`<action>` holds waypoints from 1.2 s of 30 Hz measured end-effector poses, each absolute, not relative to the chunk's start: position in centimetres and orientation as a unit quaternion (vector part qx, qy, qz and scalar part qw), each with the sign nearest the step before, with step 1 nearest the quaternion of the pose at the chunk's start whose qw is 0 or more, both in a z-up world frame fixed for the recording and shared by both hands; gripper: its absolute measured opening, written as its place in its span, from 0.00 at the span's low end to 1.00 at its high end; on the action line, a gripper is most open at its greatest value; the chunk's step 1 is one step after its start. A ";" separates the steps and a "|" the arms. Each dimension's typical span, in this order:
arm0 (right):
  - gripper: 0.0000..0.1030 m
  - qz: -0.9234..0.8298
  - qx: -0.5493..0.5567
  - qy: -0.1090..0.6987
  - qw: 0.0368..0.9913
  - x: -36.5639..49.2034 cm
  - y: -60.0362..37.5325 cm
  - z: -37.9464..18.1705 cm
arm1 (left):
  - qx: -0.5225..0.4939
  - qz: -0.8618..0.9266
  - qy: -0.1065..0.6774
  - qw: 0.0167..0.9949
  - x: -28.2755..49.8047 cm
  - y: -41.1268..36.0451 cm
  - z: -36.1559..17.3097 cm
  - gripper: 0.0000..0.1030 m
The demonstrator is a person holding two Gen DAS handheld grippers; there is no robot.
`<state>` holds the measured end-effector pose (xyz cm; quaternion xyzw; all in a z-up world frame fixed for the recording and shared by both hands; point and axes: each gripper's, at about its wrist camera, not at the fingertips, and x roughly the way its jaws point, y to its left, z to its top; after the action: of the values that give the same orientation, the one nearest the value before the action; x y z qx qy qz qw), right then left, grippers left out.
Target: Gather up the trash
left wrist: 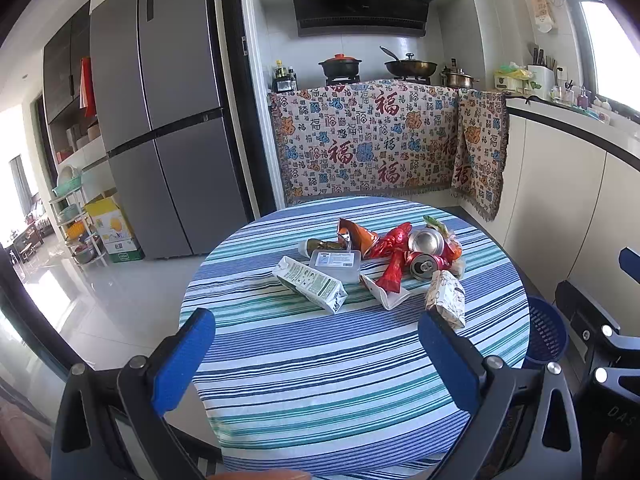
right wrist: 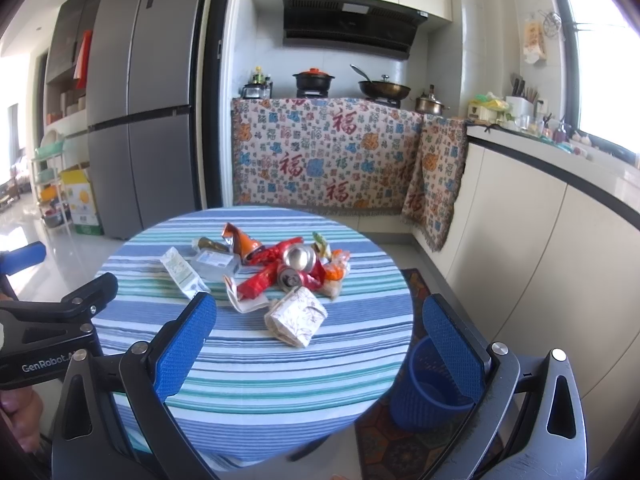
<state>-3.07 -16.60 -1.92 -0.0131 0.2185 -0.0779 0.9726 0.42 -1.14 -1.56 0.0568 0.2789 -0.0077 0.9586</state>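
Observation:
A pile of trash lies on the round striped table [left wrist: 320, 360] [right wrist: 260, 360]: a green-white milk carton [left wrist: 310, 282] [right wrist: 184, 272], a clear plastic box [left wrist: 336, 265], red wrappers [left wrist: 394, 258] [right wrist: 260, 278], two crushed cans [left wrist: 425, 256] [right wrist: 296, 270], and a crumpled patterned paper box [left wrist: 446, 298] [right wrist: 296, 316]. A blue mesh waste bin [right wrist: 428, 392] [left wrist: 546, 334] stands on the floor right of the table. My left gripper [left wrist: 316, 344] is open and empty above the table's near side. My right gripper [right wrist: 320, 332] is open and empty, short of the pile.
A grey fridge [left wrist: 160, 112] stands at the back left with a shelf rack and a yellow carton beside it. A cloth-draped stove counter [left wrist: 372, 140] with pots is behind the table. White cabinets [right wrist: 540, 240] run along the right. A patterned rug lies under the bin.

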 end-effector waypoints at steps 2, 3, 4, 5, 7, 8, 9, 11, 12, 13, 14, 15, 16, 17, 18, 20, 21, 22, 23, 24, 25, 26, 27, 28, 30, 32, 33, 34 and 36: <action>1.00 -0.078 -0.014 0.219 0.973 -3.1 -16.6 -2.0 | 0.058 -0.008 0.279 0.959 0.4 -1.1 -1.5 1.00; 1.00 -0.078 -0.013 0.219 0.973 -3.1 -16.6 -2.0 | 0.058 -0.008 0.279 0.959 0.4 -1.1 -1.5 1.00; 1.00 -0.078 -0.013 0.219 0.973 -3.1 -16.6 -2.0 | 0.058 -0.008 0.279 0.959 0.4 -1.2 -1.6 1.00; 1.00 -0.078 -0.014 0.219 0.973 -3.1 -16.5 -2.0 | 0.057 -0.008 0.279 0.959 0.4 -1.2 -1.6 1.00; 1.00 -0.078 -0.014 0.219 0.972 -3.1 -16.6 -2.0 | 0.058 -0.008 0.279 0.959 0.4 -1.1 -1.5 1.00; 1.00 -0.078 -0.014 0.219 0.973 -3.1 -16.6 -2.0 | 0.058 -0.008 0.279 0.959 0.4 -1.1 -1.5 1.00; 1.00 -0.078 -0.014 0.219 0.973 -3.1 -16.6 -2.1 | 0.058 -0.008 0.279 0.959 0.4 -1.2 -1.6 1.00; 1.00 -0.078 -0.014 0.219 0.972 -3.1 -16.6 -2.0 | 0.058 -0.008 0.279 0.959 0.4 -1.1 -1.5 1.00; 1.00 -0.078 -0.014 0.219 0.972 -3.1 -16.6 -2.1 | 0.058 -0.008 0.279 0.959 0.4 -1.1 -1.5 1.00; 1.00 -0.078 -0.014 0.220 0.972 -3.1 -16.6 -2.1 | 0.058 -0.008 0.279 0.958 0.4 -1.1 -1.5 1.00; 1.00 -0.078 -0.014 0.220 0.972 -3.1 -16.5 -2.1 | 0.058 -0.008 0.279 0.959 0.4 -1.1 -1.5 1.00; 1.00 -0.078 -0.014 0.220 0.972 -3.1 -16.5 -2.1 | 0.057 -0.008 0.279 0.959 0.4 -1.1 -1.5 1.00; 1.00 -0.077 -0.014 0.220 0.972 -3.1 -16.5 -2.2 | 0.058 -0.008 0.279 0.959 0.4 -1.1 -1.5 1.00; 1.00 -0.077 -0.015 0.221 0.972 -3.1 -16.5 -2.3 | 0.058 -0.008 0.279 0.959 0.5 -1.1 -1.5 1.00; 1.00 -0.077 -0.015 0.221 0.972 -3.1 -16.6 -2.4 | 0.058 -0.008 0.279 0.958 0.4 -1.1 -1.5 1.00; 1.00 -0.077 -0.015 0.221 0.972 -3.1 -16.6 -2.4 | 0.058 -0.008 0.279 0.959 0.4 -1.2 -1.5 1.00; 1.00 -0.077 -0.015 0.222 0.972 -3.2 -16.6 -2.5 | 0.058 -0.008 0.279 0.958 0.5 -1.1 -1.5 1.00; 1.00 -0.076 -0.015 0.222 0.972 -3.1 -16.6 -2.5 | 0.058 -0.008 0.280 0.958 0.4 -1.1 -1.6 1.00; 1.00 -0.076 -0.015 0.222 0.972 -3.1 -16.6 -2.5 | 0.058 -0.008 0.280 0.958 0.4 -1.1 -1.7 1.00; 1.00 -0.076 -0.015 0.222 0.972 -3.1 -16.7 -2.6 | 0.057 -0.009 0.281 0.958 0.5 -0.9 -1.9 1.00; 1.00 -0.076 -0.015 0.223 0.972 -3.1 -16.7 -2.6 | 0.057 -0.009 0.281 0.958 0.5 -0.9 -1.9 1.00; 1.00 -0.076 -0.015 0.223 0.972 -3.1 -16.7 -2.6 | 0.057 -0.009 0.282 0.958 0.6 -0.8 -2.0 1.00; 1.00 -0.077 -0.015 0.224 0.971 -3.1 -16.8 -2.7 | 0.057 -0.008 0.283 0.957 0.6 -0.7 -2.2 1.00; 1.00 -0.078 -0.015 0.225 0.971 -3.0 -16.8 -2.8 | 0.056 -0.008 0.284 0.957 0.6 -0.6 -2.3 1.00; 1.00 -0.078 -0.014 0.229 0.970 -2.8 -16.9 -2.9 | 0.055 -0.008 0.286 0.957 0.7 -0.2 -2.5 1.00; 1.00 -0.078 -0.014 0.233 0.969 -2.6 -16.8 -3.1 | 0.049 -0.012 0.289 0.956 0.9 0.4 -2.9 1.00; 1.00 -0.079 -0.014 0.234 0.969 -2.5 -16.8 -3.1 | 0.045 -0.014 0.293 0.955 1.1 0.6 -3.0 1.00; 1.00 -0.079 -0.015 0.237 0.968 -2.5 -16.8 -3.3 | 0.041 -0.016 0.296 0.954 1.3 0.8 -3.2 1.00; 1.00 -0.079 -0.014 0.240 0.967 -2.2 -16.8 -3.6 | 0.035 -0.019 0.304 0.952 1.7 1.3 -3.7 1.00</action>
<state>-2.24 -16.85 -3.59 -0.0136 0.2404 -0.0787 0.9674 1.75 1.30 -3.68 0.0349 0.3044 -0.0194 0.9517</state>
